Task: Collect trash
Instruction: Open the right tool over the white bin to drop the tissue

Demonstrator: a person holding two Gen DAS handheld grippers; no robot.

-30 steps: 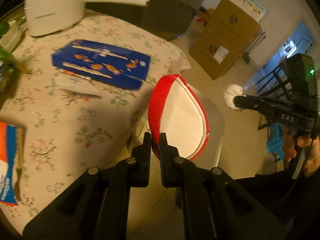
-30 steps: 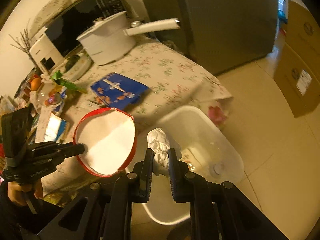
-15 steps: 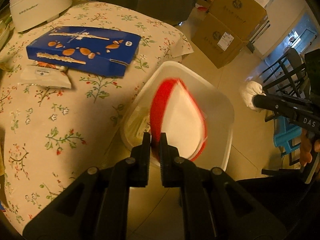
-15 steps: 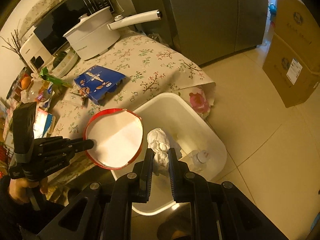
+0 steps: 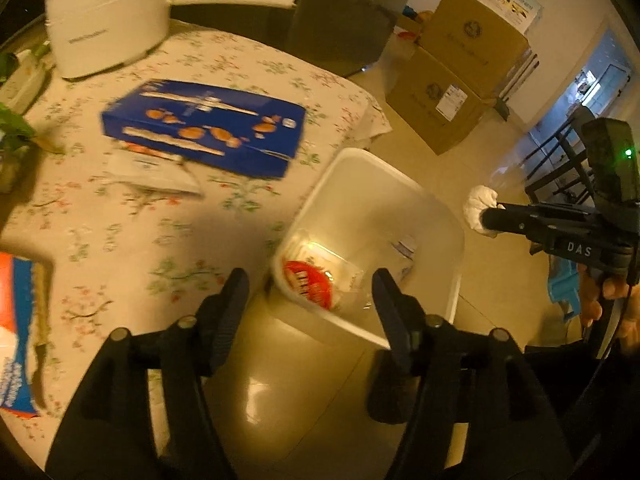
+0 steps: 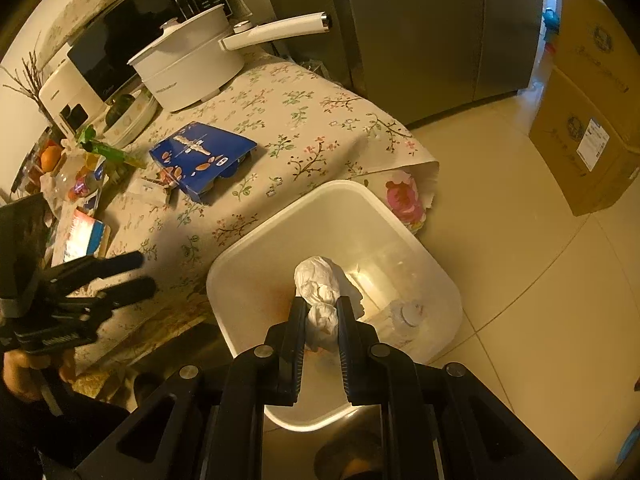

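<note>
A white plastic bin (image 5: 360, 156) stands on the floor against the table's edge. Inside it lies a red-rimmed paper lid (image 5: 306, 284), red face up. My left gripper (image 5: 310, 278) hangs above the bin's near corner, its jaws opening, and nothing is between them. In the right wrist view the same gripper (image 6: 138, 274) hovers at the left, beside the bin (image 6: 280, 220). My right gripper (image 6: 321, 306) is shut on a crumpled white tissue (image 6: 318, 280) above the bin's inside. From the left wrist view the right gripper (image 5: 492, 218) holds the tissue (image 5: 476, 208) at the right.
On the floral tablecloth (image 5: 120, 240) lie a blue snack box (image 5: 204, 128), a white wrapper (image 5: 152, 168) and an orange-blue packet (image 5: 16, 320). A white pot (image 5: 104, 28) stands at the back. A plastic bottle (image 6: 408, 316) lies in the bin. Cardboard boxes (image 5: 460, 72) stand on the floor.
My left gripper has opened and the red-rimmed lid has fallen from it into the bin. The right gripper still grips the tissue, now over the bin.
</note>
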